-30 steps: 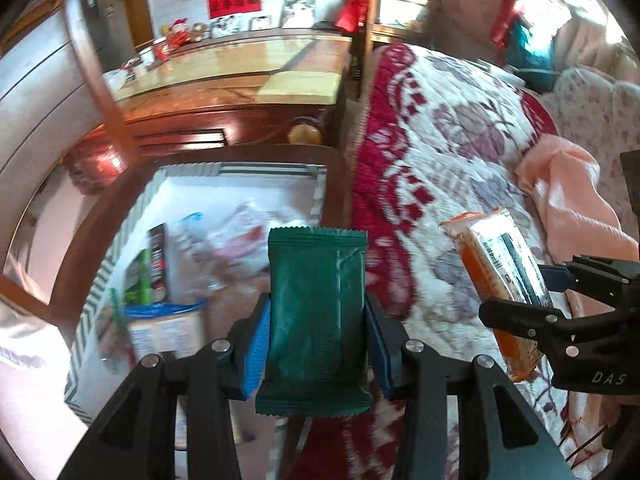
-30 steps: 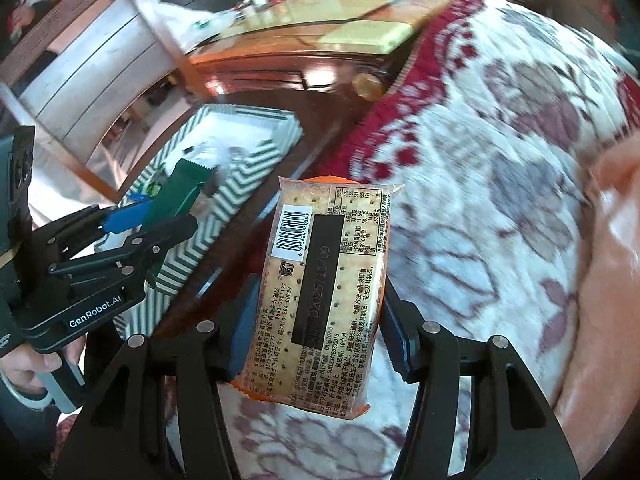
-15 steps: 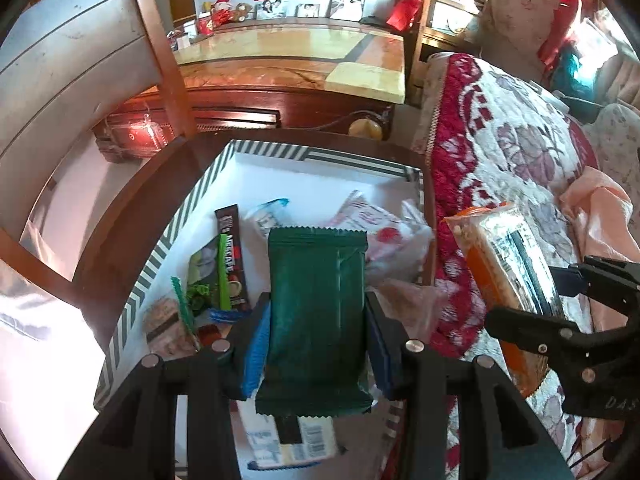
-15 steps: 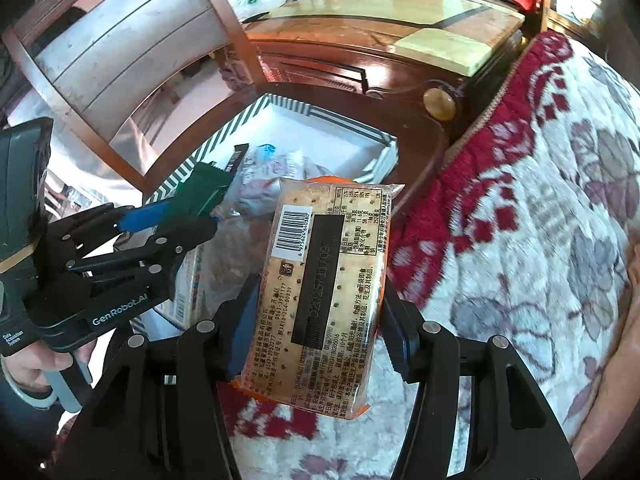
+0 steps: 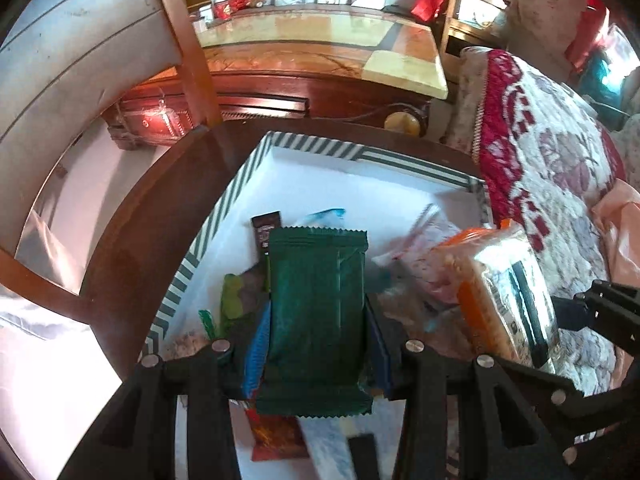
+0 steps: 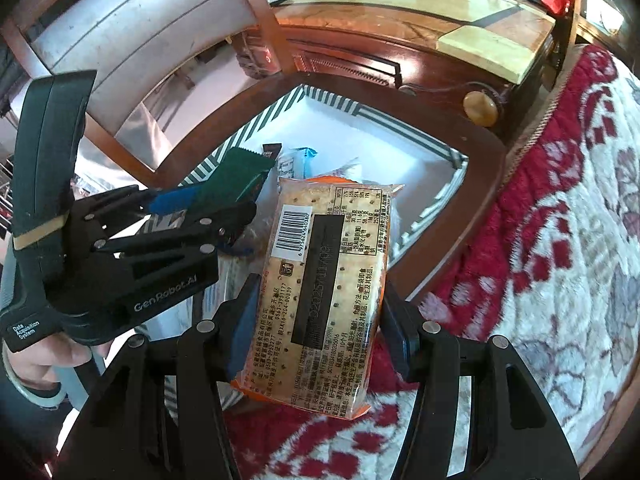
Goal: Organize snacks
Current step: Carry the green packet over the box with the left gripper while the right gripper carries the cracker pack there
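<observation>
- A dark green snack packet [image 5: 316, 316] is clamped between the pads of the left gripper [image 5: 316, 344], above the striped box [image 5: 320, 148].
- An orange cracker pack [image 6: 324, 284] is gripped by the right gripper [image 6: 320, 320], just right of it.
- Other snacks [image 5: 424, 276] are seen in the box, on a dark wooden table [image 5: 132, 240].

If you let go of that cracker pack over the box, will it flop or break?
The cracker pack probably stays stiff: it stands straight between the right gripper pads without sagging. Its shiny clear wrapper looks slippery, so it might slide out. The crackers inside are likely brittle; landing on the soft bags in the striped box should be gentler than on the bare bottom.
</observation>
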Motion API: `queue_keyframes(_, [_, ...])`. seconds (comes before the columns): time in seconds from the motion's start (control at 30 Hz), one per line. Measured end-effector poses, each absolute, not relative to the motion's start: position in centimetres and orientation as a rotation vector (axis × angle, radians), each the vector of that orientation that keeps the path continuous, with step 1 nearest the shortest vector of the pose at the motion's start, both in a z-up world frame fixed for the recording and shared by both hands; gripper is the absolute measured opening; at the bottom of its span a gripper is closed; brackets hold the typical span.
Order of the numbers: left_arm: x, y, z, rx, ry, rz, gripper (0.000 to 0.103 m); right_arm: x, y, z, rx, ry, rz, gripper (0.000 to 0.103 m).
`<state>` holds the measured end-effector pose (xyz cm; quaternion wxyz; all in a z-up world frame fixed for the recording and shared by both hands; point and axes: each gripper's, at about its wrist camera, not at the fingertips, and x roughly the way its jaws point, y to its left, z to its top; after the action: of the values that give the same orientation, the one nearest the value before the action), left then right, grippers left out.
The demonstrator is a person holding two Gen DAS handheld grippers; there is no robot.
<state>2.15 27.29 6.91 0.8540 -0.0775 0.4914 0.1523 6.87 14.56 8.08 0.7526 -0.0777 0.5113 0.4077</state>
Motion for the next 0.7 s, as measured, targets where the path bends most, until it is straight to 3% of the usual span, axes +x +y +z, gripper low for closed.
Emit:
queue_keyframes(0.43, [2.9,30.3,5.4,-0.179,1.055,0.379,0.046,8.5,19.0,6.7,-0.155,1.161,0.905,0.054])
queue_keyframes(0.57, [2.8,30.4,5.4,-0.183,1.053,0.39,0.052,8.4,18.5,6.5,-0.11,1.161,0.909,0.055])
queue_keyframes(0.7, [2.5,30.7,5.5,-0.199,1.043,0.409,0.069,8.2,17.7,7.0,-0.094,1.14,0.911,0.062])
